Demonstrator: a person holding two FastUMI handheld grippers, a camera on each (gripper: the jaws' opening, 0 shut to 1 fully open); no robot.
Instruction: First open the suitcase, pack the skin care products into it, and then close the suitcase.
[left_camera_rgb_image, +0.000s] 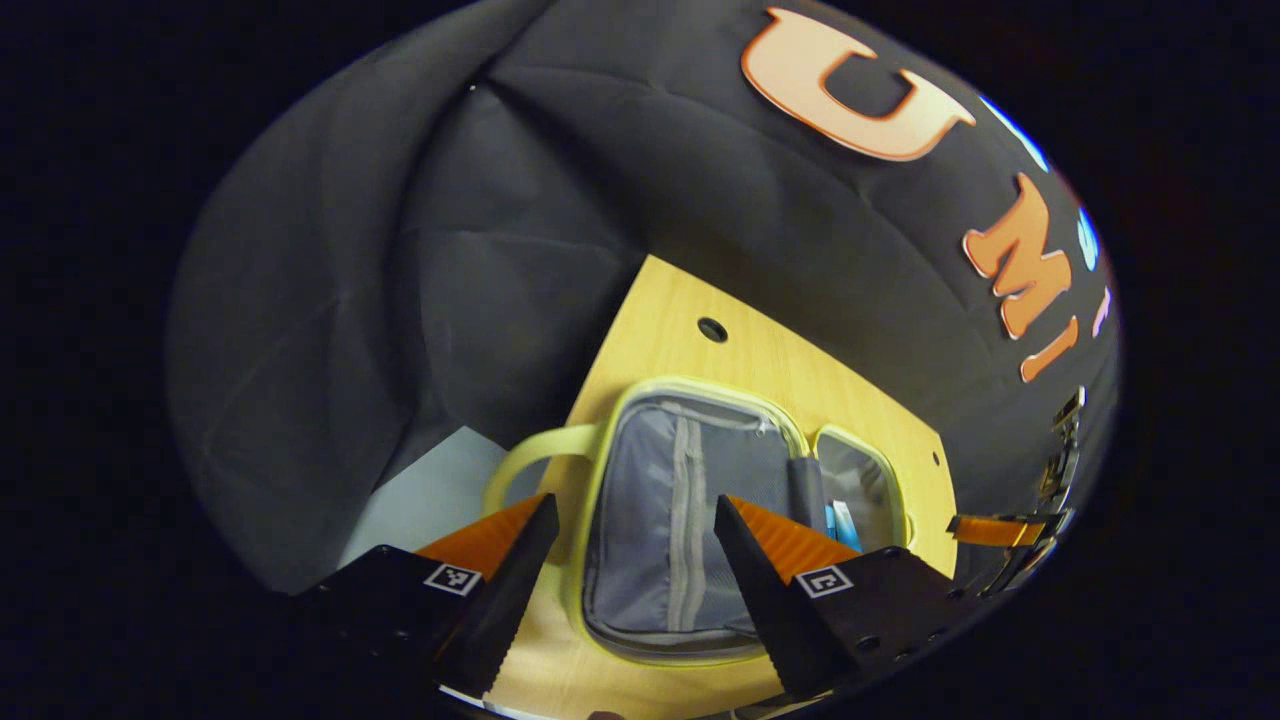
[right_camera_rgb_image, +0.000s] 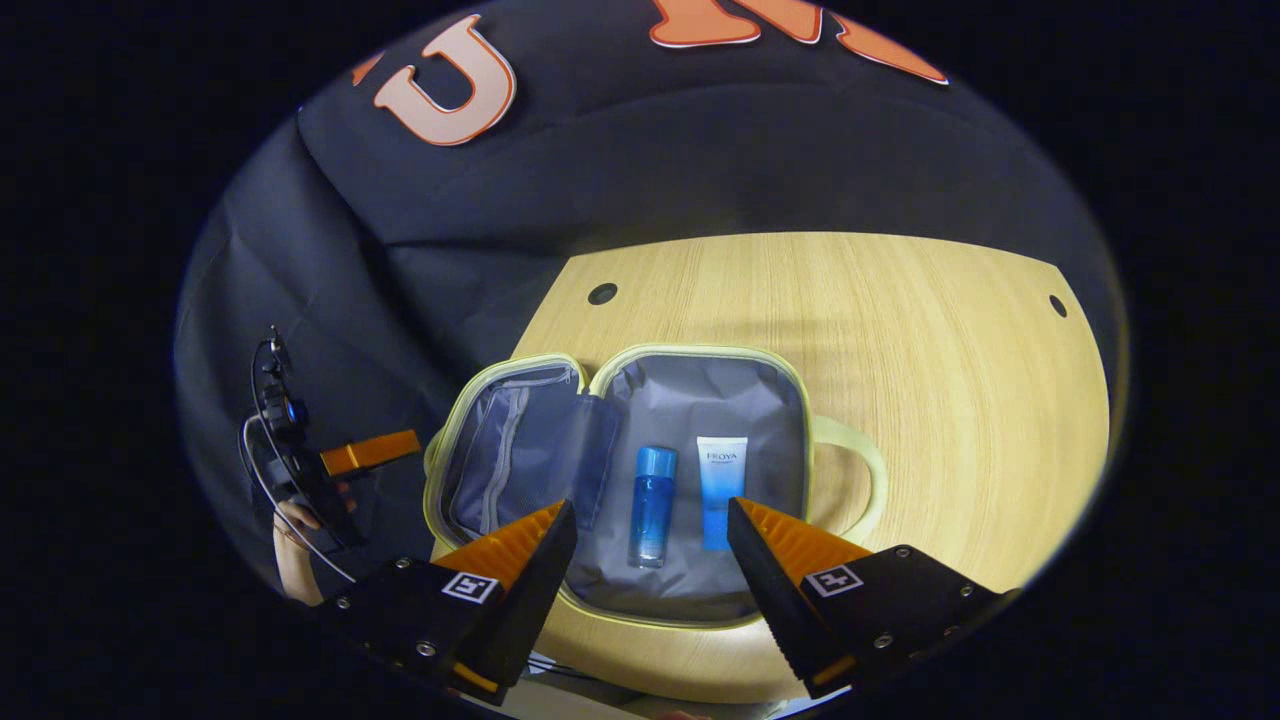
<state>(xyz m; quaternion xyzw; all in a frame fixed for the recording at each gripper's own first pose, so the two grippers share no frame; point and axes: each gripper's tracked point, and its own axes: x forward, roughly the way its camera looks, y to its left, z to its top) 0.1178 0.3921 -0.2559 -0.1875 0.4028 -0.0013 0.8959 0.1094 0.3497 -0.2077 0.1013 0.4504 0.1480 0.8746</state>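
Observation:
A small pale-green suitcase (right_camera_rgb_image: 800, 400) lies open flat on the wooden table, grey lining up. In its right half lie a blue bottle (right_camera_rgb_image: 654, 492) and a white-and-blue tube (right_camera_rgb_image: 720, 490), side by side. My right gripper (right_camera_rgb_image: 650, 520) is open just above the case's near edge, nothing between its fingers. In the left gripper view the suitcase (left_camera_rgb_image: 690, 395) shows its zipped mesh half nearest, and the tube (left_camera_rgb_image: 843, 525) peeks out of the far half. My left gripper (left_camera_rgb_image: 635, 515) hovers open over that mesh half. The left gripper (right_camera_rgb_image: 370, 452) also appears far left, held by a hand.
The wooden table (right_camera_rgb_image: 950, 330) stretches bare to the right and behind the case, with small round holes (right_camera_rgb_image: 602, 293) near its back corners. The black cloth wall stands close behind. The case's looped handle (right_camera_rgb_image: 860, 470) sticks out on its right side.

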